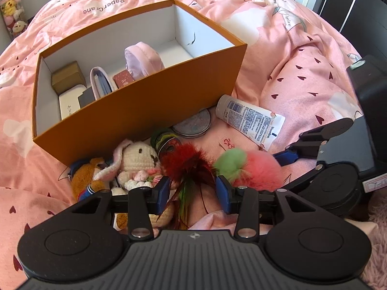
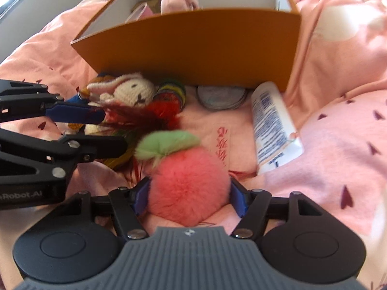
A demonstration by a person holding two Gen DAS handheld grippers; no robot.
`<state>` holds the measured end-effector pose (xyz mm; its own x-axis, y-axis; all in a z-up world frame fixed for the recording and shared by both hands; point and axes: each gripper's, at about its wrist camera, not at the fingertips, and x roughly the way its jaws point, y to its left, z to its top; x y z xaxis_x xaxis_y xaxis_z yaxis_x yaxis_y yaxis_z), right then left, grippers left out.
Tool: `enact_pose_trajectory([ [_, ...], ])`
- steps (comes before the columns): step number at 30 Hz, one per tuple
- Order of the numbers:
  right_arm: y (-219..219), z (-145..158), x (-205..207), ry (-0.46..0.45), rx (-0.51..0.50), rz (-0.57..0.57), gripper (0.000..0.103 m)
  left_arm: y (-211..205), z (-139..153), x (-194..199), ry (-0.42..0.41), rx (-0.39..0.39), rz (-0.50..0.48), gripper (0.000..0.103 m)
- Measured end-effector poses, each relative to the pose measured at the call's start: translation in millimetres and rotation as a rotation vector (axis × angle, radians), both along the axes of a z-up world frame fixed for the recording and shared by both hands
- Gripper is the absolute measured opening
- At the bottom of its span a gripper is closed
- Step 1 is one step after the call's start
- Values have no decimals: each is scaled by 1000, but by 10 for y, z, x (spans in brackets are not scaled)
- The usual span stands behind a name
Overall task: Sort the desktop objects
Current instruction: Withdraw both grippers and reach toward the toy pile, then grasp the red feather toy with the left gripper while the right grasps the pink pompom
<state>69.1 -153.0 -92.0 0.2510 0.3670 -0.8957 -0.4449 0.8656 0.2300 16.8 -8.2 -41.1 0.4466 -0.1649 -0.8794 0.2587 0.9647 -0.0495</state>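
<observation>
A pink bedspread [image 1: 302, 77] printed with small dark hearts is filling both views. An orange box [image 1: 145, 111] with a white inside is sitting open on it, holding a pink pouch [image 1: 142, 59], a gold carton [image 1: 67, 77], a white case [image 1: 69, 104] and a few other small items.

Just in front of the box, loose objects are lying in a cluster: a crocheted bunny [image 1: 137, 159], a brown plush [image 1: 84, 178] beside it, a round tin [image 1: 193, 123] partly tucked under the box edge, a striped roll [image 1: 164, 142], and a white tube [image 1: 251, 118] lying flat to the right.

The left gripper [image 1: 194, 191] is hovering low with its blue pads spread apart, and a red feather tuft [image 1: 183, 162] is lying between them, with green and red quills trailing down toward the camera.

The right gripper [image 2: 188, 195] is positioned around a pink pom-pom [image 2: 188, 188] with a green top; its pads are sitting at the fur on either side. Whether they are actually squeezing it is impossible to tell. The pom-pom is sitting near the feathers, between them and the tube. The right view is slightly blurred.
</observation>
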Motion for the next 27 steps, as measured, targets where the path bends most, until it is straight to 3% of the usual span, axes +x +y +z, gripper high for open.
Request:
enact_pose_trajectory([
  [3,34,-53,19,16,-6,14,66,15,-5,6,7,-6,5,49],
  [5,56,-66,12,13,-13,23,52,19,-4,7,6,-7,6,49],
  [7,63,-49,-14,-7,-24,22,48,17,0,5,4,-6,5,49],
  [15,-35,229,-138,-273,-183,-116,46,17,9,6,-3,-6,0,50],
  [20,-125,103,-18,-187,-143,-142,48,-21,-90,57,27,0,-21,51],
  [25,-136,73,-10,-163,-126,-135,50,-142,-174,95,20,39,-66,51],
  [27,-128,77,0,-158,-119,-138,50,-182,-222,115,26,74,-66,35],
])
